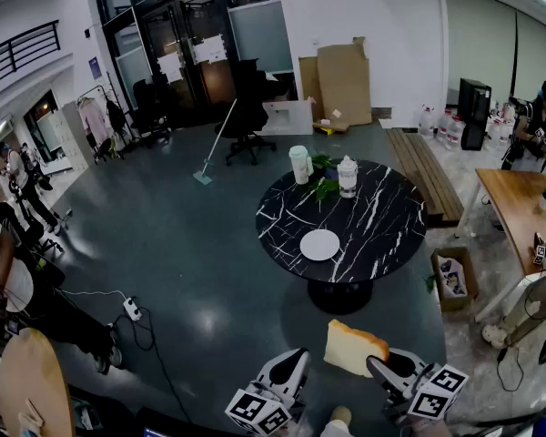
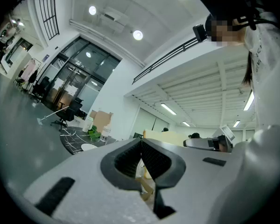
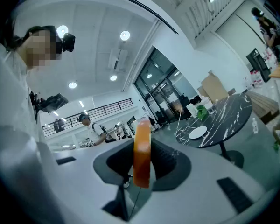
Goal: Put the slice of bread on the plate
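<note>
A white plate (image 1: 319,245) lay on the near side of the round black marble table (image 1: 382,217), its whole face showing. At the table's far edge stood a white cup (image 1: 298,164) and a lidded clear jar (image 1: 347,176), with green leaves (image 1: 325,188) between them. I could not make out what either held. On the floor to the table's right an open cardboard box (image 1: 452,278) held pale printed items too small to tell. The slice of bread (image 1: 355,346) was well short of the plate, in the air near the person, pinched by the right gripper (image 1: 375,364). The left gripper (image 1: 291,367) beside it had its jaws pressed together on nothing. The head view showed the bread's pale face. Only the right gripper view showed its orange-brown crust edge-on, upright between the pads. The box appeared in the head view alone.
</note>
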A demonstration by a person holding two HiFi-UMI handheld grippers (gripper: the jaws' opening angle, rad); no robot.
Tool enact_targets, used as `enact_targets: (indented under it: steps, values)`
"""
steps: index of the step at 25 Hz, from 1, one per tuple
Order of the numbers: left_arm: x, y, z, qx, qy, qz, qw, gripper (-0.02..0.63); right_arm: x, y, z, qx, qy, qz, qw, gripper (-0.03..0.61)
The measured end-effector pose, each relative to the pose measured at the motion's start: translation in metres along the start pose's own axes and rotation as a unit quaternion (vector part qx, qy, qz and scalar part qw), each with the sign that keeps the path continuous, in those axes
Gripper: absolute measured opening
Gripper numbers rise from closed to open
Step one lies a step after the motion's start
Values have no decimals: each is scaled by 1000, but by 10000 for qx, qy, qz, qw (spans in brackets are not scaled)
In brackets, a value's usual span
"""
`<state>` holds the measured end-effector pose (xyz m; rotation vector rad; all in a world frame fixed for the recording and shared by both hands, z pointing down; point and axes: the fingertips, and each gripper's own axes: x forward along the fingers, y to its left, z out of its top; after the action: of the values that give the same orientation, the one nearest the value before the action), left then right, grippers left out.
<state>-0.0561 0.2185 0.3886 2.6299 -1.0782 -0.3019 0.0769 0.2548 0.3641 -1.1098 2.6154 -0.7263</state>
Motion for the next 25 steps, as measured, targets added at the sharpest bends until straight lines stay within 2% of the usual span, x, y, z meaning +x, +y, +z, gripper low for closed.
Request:
enact_targets:
  steps: [4, 8, 18, 25]
  values:
    - [46, 20, 3, 43, -21, -25, 10000, 8, 22, -35, 23, 5, -70, 51, 10000, 87]
    - [73, 37, 8, -26, -153, 66, 9999, 8, 40, -59, 30, 5, 2, 95, 10000, 87]
    - [109, 82, -7, -100, 38, 302, 9995, 8, 76, -102, 39, 303, 80, 144, 9994, 89]
    - [158, 128, -8, -103, 107, 284, 9995, 8, 126, -139, 53, 335, 183, 76, 9992, 87]
